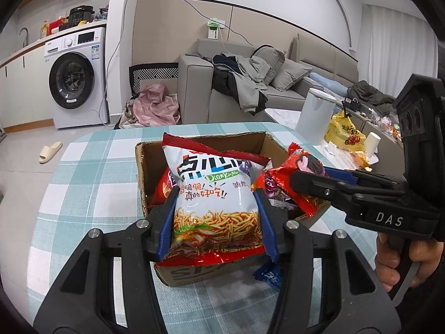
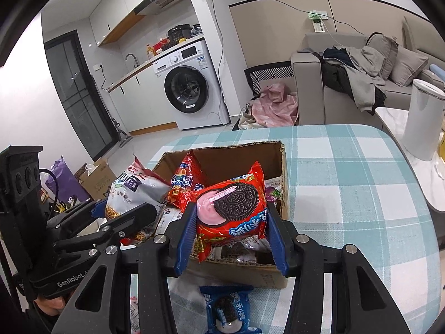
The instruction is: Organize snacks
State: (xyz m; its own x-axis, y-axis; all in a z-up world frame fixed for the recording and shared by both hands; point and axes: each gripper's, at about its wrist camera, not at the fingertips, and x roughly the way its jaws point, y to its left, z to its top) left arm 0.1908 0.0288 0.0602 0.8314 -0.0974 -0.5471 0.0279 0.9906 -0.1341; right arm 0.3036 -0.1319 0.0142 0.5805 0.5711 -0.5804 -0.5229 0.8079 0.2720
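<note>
A cardboard box (image 1: 203,141) (image 2: 281,161) stands on the checked table and holds several snack packs. My left gripper (image 1: 217,217) is shut on a white and red noodle snack bag (image 1: 214,194), held over the box's near left part; the bag also shows in the right wrist view (image 2: 133,192). My right gripper (image 2: 230,228) is shut on a red Oreo pack (image 2: 230,208), held over the box's near edge; it shows in the left wrist view too (image 1: 300,172). A blue Oreo pack (image 2: 226,306) (image 1: 268,274) lies on the table in front of the box.
The table has a teal and white checked cloth (image 1: 91,172) (image 2: 347,172). A white bin (image 1: 314,117) and a side table with a yellow bag (image 1: 345,133) stand to the right. A sofa (image 1: 250,83) and a washing machine (image 1: 78,78) are behind.
</note>
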